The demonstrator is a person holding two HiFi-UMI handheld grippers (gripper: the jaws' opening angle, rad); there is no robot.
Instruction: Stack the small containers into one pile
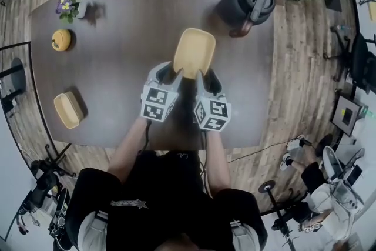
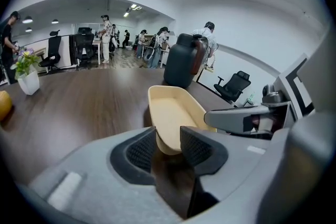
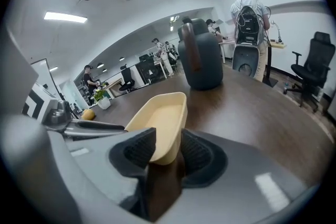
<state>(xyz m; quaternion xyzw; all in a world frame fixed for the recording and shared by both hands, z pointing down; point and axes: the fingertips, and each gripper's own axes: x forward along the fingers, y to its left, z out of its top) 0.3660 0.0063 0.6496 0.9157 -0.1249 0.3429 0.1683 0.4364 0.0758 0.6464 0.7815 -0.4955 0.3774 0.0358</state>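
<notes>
My left gripper (image 1: 170, 74) and right gripper (image 1: 207, 78) sit side by side, each clamped on a near corner of the pale yellow, smooth plastic tray (image 1: 194, 53). Its thin rim is pinched between the ribbed black pads, as far as I can see. The tray is a rounded oblong with sloped walls. Its long axis runs straight away from my jaws toward the dark grey lidded jug (image 1: 247, 6), and its far end stops short of the jug. The other small container, a tan oval dish (image 1: 68, 109), is well away from the jug, over at the opposite edge of the brown wooden table (image 1: 135, 20), on my left. So I'd guess the stacking trip goes left, and the left gripper is closer.
</notes>
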